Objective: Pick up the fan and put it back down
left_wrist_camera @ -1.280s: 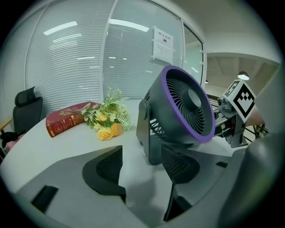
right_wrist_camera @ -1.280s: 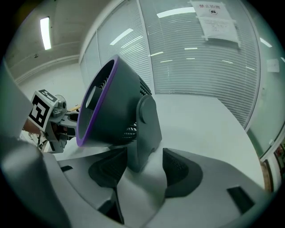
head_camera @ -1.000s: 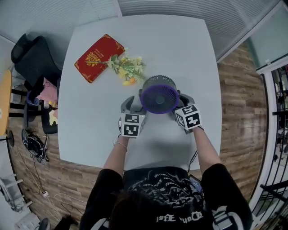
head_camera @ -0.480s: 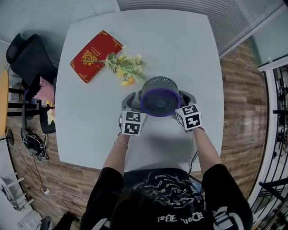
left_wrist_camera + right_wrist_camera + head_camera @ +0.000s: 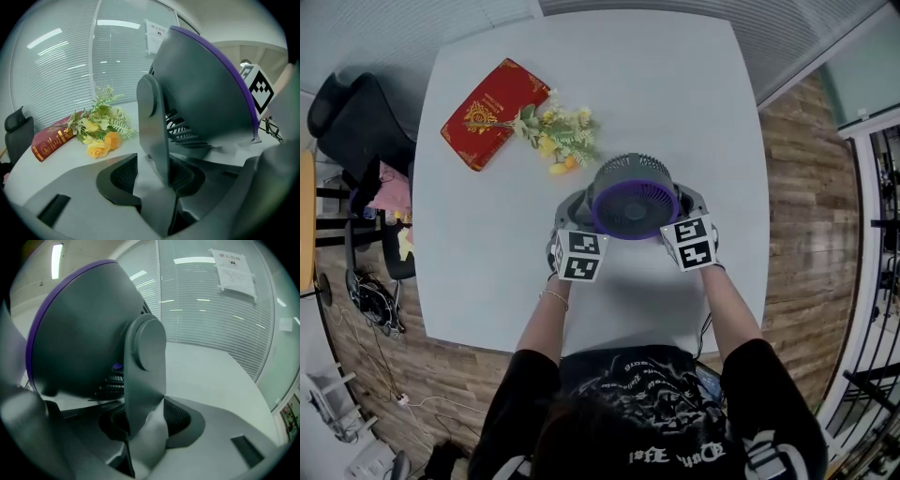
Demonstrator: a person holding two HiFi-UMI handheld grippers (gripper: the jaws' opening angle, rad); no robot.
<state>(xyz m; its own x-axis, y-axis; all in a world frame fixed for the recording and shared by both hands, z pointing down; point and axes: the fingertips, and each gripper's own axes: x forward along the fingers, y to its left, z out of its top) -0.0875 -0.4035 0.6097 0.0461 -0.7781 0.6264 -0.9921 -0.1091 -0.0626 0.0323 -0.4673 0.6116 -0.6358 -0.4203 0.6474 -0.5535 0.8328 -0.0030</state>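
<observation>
Fan (image 5: pixel 635 197): my left tongs (image 5: pixel 152 176) and right tongs (image 5: pixel 146 418), just closed, clamp its side arms (image 5: pixel 152 122); I should lift both evenly.

1. The head view is bright and evenly lit; the white table (image 5: pixel 675 94) shows no harsh glare.
2. A faint, soft-edged shadow lies on the table on the near side of the fan (image 5: pixel 635 202).
3. The wide lens bends the table's edges and the floor (image 5: pixel 806 234) planks toward the corners.
4. The left gripper view is a fisheye circle with black corners. Light strips glint on the blinds (image 5: pixel 56 70); the flowers (image 5: pixel 101 126) look sharp, while the nearby fan is soft.
5. The right gripper view is dimmer and greenish. A lamp (image 5: pixel 57 254) glares at top left, and the fan's shaded side loses detail, possibly from blur.
</observation>
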